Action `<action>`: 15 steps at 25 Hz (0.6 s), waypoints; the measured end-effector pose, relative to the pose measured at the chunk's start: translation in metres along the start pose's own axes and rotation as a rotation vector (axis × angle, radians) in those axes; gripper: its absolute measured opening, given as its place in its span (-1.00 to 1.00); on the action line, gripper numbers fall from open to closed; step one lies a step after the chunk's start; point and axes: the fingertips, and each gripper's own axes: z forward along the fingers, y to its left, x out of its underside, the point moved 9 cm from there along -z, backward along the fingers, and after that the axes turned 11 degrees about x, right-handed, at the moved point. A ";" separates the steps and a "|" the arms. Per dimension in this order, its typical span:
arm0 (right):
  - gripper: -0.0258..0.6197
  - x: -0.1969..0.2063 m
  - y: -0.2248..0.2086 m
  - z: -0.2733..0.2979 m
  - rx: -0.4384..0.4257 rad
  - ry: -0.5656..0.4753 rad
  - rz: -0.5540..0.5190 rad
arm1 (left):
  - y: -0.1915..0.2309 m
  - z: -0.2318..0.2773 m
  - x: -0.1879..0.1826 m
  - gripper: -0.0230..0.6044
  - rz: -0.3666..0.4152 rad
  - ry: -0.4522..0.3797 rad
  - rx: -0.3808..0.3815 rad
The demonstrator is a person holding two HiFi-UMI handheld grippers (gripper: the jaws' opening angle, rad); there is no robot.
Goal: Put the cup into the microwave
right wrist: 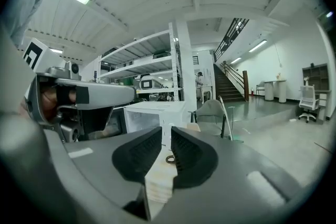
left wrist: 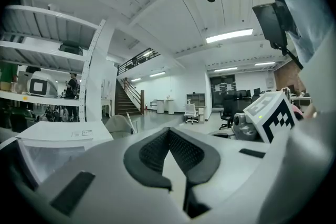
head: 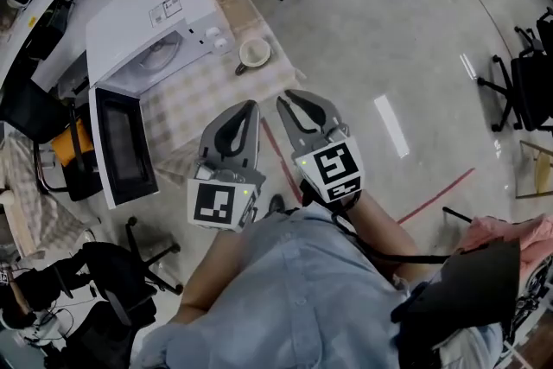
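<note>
Nothing of the task proper is done yet, as far as I can judge. The cup [head: 255,54] stands on the chequered table [head: 194,95] in the upper middle of the head view. It is just right of the microwave [head: 143,17] and outside it, and neither of my tools touches it.

One thing does look ready: the microwave's door [head: 125,147] hangs wide open at the left of the frame. The cavity shows its pale turntable [head: 160,56] with nothing on it, so the way in is free.

My left hand-held gripper [head: 251,105] sits in the centre of the head view, below the cup and well short of it. In its own view its jaws meet at the tips [left wrist: 168,130] with nothing between them. My right hand-held gripper [head: 285,97] lies just beside it, to the right. Its jaws [right wrist: 166,131] are drawn together to a thin slit and grip nothing; only the table's cloth shows through the gap.

So the whole carry is left, as I see it. I must part one pair of jaws, reach up-frame to the cup and take hold of it. Then I must bring it leftward into the open cavity, set it on the turntable and let go.
</note>
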 end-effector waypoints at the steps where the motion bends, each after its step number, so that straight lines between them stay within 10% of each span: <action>1: -0.83 -0.002 -0.007 0.005 -0.016 -0.002 -0.002 | 0.001 0.007 -0.001 -0.91 0.001 0.003 -0.010; 15: -0.43 -0.009 -0.048 0.076 -0.225 0.001 -0.079 | 0.025 0.049 -0.003 -0.91 -0.008 0.014 -0.143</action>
